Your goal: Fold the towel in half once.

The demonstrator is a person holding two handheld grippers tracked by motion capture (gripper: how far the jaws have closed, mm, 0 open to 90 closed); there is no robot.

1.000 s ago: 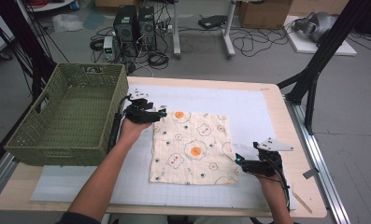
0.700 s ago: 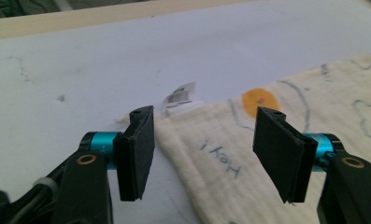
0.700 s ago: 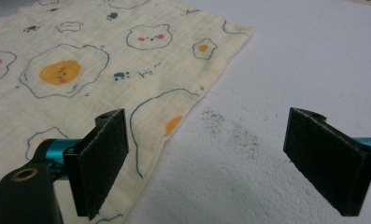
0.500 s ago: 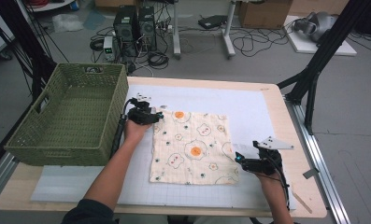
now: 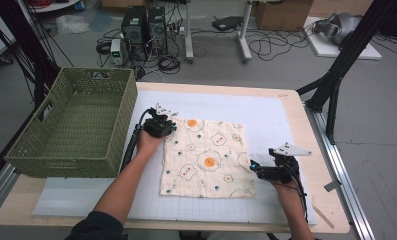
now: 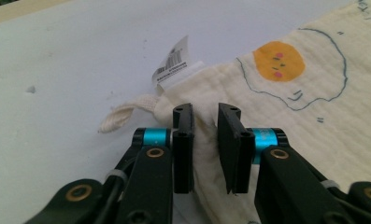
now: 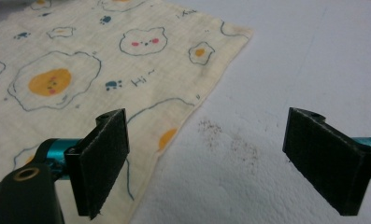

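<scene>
Worktop [image 5: 286, 107] with pale gridded mat [image 5: 266, 120], green woven basket [image 5: 71, 125] well to the outer side of the left fingers. Cream cloth [image 5: 206, 157] printed with fried eggs and bear faces lies flat on the mat between the two grippers.

Left gripper [image 6: 205, 140] sits at the cloth's far left corner; its fingers [image 6: 183, 144] have just been closing and now stand narrow, with bunched cloth between them, though a small gap remains on one side, so a firm pinch cannot be told. Just ahead of the fingertips: a cord loop [image 6: 122, 114] and a white sewn-in label [image 6: 174, 67] with a barcode and tiny print, too small to read.

Right gripper [image 7: 220, 163] is spread wide and holds nothing. The cloth's near right edge runs just inside one finger [image 7: 101, 158]; the other hangs over bare mat.
</scene>
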